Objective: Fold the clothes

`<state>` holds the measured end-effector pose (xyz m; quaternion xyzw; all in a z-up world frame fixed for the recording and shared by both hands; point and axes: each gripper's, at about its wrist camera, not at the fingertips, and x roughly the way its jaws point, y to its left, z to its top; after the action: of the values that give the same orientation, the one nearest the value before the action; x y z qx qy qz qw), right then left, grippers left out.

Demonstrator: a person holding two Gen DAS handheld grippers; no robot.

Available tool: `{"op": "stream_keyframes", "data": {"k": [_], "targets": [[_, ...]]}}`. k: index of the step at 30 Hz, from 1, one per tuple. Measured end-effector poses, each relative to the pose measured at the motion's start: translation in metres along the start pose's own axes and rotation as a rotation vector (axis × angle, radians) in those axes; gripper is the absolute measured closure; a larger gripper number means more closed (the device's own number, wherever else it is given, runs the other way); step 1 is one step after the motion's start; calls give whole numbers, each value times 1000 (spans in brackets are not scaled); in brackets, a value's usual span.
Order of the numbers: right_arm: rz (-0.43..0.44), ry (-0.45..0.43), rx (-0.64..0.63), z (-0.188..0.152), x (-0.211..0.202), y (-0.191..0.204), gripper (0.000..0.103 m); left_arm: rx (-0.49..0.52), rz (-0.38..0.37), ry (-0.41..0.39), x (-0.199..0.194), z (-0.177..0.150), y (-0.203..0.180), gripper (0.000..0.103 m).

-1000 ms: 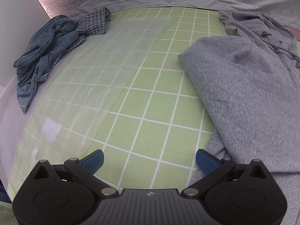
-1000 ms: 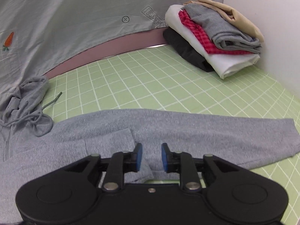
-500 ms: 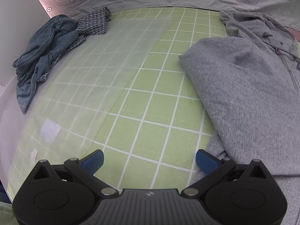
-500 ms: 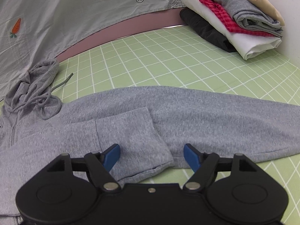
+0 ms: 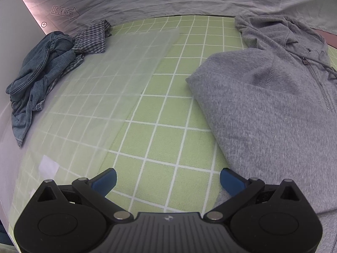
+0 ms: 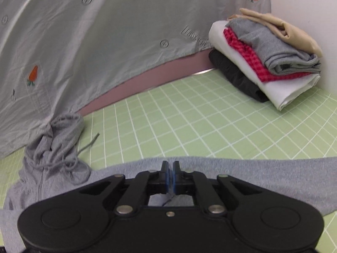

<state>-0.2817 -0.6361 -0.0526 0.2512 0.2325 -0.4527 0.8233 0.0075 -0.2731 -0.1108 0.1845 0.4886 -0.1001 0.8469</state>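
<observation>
A grey zip hoodie [image 5: 263, 116] lies on the green grid mat [image 5: 164, 126], its left side folded in and its hood at the far right. My left gripper [image 5: 168, 181] hovers open over the mat. Its right fingertip [image 5: 229, 180] is at the hoodie's near edge, with nothing between the pads. In the right wrist view the hoodie's sleeve [image 6: 273, 175] stretches across the mat to the right. The hood and drawstrings [image 6: 56, 147] are bunched at the left. My right gripper [image 6: 170, 168] is closing pad to pad, pinching a fold of the sleeve; a thread hangs below the pads.
A crumpled denim and plaid pile [image 5: 42, 80] lies at the far left, beside a translucent sheet [image 5: 115, 84] on the mat. A stack of folded clothes [image 6: 263, 59] stands at the back right corner. A grey cloth with carrot prints [image 6: 105, 42] hangs along the back.
My right gripper opened wide around the folded-in cuff, then shut on it and rose, so its view tilted up. The left gripper stayed open and nearly still.
</observation>
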Motion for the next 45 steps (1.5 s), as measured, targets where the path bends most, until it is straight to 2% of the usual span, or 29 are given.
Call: {"op": "stream_keyframes", "data": {"k": [4,5,7,8,11,13,15,18,21,23,24,26,27,31,35,37,39,40,43,45], "targets": [[-148,-66,138,20,-2,-32,103,-29,-12,4,1,-1,4,0],[-173,-62,154,23,0,-39,103,-33,-13,4,1,-1,4,0],[-143,12,120,17,12,-42,101,-31,-8,2,1,-1,3,0],[-117,46,92,10,16,-39,95,-30,-6,1,1,-1,2,0],[-47,129,14,-13,25,-23,67,-30,0,-2,1,-1,1,0],[-1,172,4,-26,31,-12,61,-26,0,-2,0,-1,1,0],[33,213,4,-37,39,-3,49,-24,-1,0,1,0,1,0],[18,239,-25,-46,47,8,33,-24,-3,1,1,0,1,0],[10,251,-31,-49,50,10,30,-32,-2,-2,0,-1,1,0],[24,252,-46,-48,50,10,34,-39,-2,-2,0,-1,1,0],[27,254,-60,-48,50,11,52,-43,-4,-2,0,-1,1,0],[38,257,-95,-45,50,13,77,-52,-7,-1,0,-1,2,0],[53,256,-108,-43,49,14,98,-55,-10,0,0,-1,2,0],[143,202,-77,-26,37,12,99,-64,-22,0,1,-2,4,0],[170,60,8,6,12,-1,99,-72,-31,-2,2,-2,5,0],[98,-18,122,20,5,-19,99,-81,-35,-4,2,-2,5,0],[-47,-60,207,27,8,-40,99,-91,-39,-4,2,-2,6,0],[-109,-46,207,27,13,-47,99,-92,-41,-3,2,-2,6,0],[-181,13,155,20,26,-57,98,-81,-41,2,2,0,5,0],[-215,39,105,13,30,-57,89,-74,-38,10,2,1,4,0]]}}
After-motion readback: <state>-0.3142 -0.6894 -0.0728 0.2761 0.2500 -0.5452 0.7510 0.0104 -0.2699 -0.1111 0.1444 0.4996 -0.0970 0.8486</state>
